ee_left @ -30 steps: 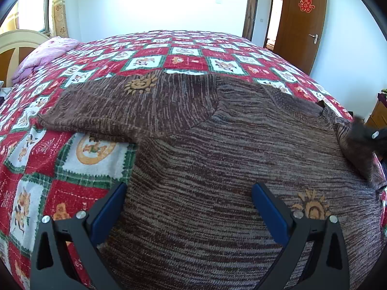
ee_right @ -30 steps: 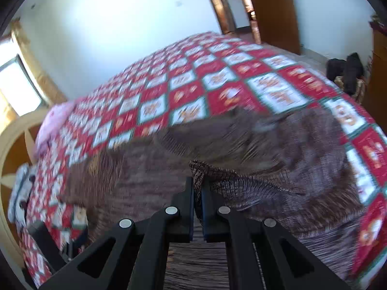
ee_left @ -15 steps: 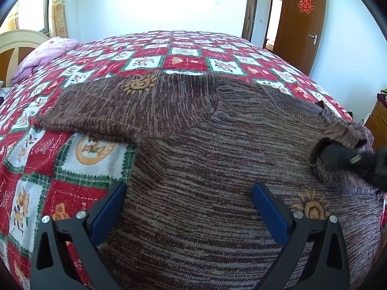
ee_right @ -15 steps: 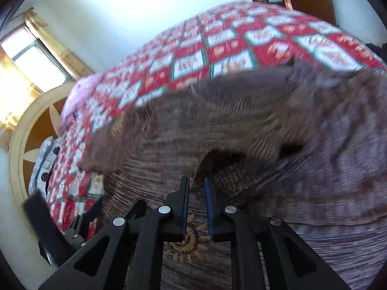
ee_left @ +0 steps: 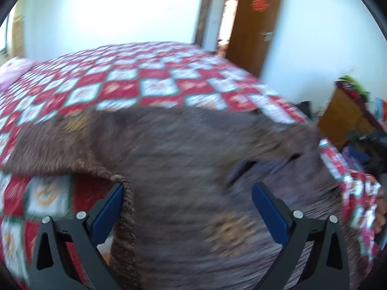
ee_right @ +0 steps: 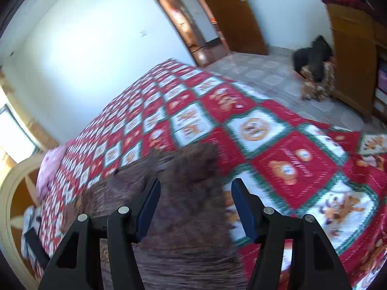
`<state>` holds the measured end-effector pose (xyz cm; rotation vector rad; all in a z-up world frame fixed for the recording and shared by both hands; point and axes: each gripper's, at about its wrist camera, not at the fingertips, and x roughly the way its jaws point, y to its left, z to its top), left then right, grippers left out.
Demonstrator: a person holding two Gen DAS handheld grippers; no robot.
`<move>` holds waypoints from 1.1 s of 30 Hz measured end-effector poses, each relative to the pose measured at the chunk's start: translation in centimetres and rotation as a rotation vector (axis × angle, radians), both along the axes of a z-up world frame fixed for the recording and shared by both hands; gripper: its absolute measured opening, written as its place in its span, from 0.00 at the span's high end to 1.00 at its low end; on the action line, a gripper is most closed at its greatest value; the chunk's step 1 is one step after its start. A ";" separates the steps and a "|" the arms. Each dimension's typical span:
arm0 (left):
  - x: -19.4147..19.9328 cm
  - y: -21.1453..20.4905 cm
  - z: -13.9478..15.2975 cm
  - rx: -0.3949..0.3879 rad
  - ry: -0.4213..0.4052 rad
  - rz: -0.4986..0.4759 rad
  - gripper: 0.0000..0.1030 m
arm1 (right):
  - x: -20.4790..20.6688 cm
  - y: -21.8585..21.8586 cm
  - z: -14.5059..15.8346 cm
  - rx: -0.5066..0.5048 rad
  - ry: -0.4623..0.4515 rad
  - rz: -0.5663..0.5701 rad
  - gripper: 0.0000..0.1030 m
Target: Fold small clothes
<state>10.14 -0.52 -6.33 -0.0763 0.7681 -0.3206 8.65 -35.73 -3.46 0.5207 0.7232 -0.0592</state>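
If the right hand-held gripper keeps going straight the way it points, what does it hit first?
Most likely the brown sweater lying on the bed, right ahead of the right hand-held gripper; blur makes depth uncertain.

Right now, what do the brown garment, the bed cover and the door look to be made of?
The brown sweater looks like knitted wool or acrylic yarn, matte: a ribbed hem shows by the left gripper. The bed cover seems a soft printed or woven textile in red, white and green squares; the fibre is unclear. The door looks like brown wood or veneer with a smooth, slightly glossy finish.
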 end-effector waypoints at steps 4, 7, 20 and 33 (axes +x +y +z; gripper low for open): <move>0.4 -3.3 1.2 0.062 -0.047 -0.085 0.00 | 0.2 -0.8 -1.2 0.034 0.007 -0.014 0.40; 0.3 -4.7 1.2 0.117 -0.060 -0.101 0.00 | 0.2 -0.9 -2.1 0.055 0.016 -0.006 0.40; -4.0 0.8 2.4 0.047 -0.045 -0.051 0.00 | -0.4 -0.2 -2.9 0.025 -0.022 -0.001 0.40; 2.5 -12.4 -0.9 0.198 -0.047 -0.284 0.34 | -0.9 -1.3 -2.9 0.083 -0.032 -0.014 0.40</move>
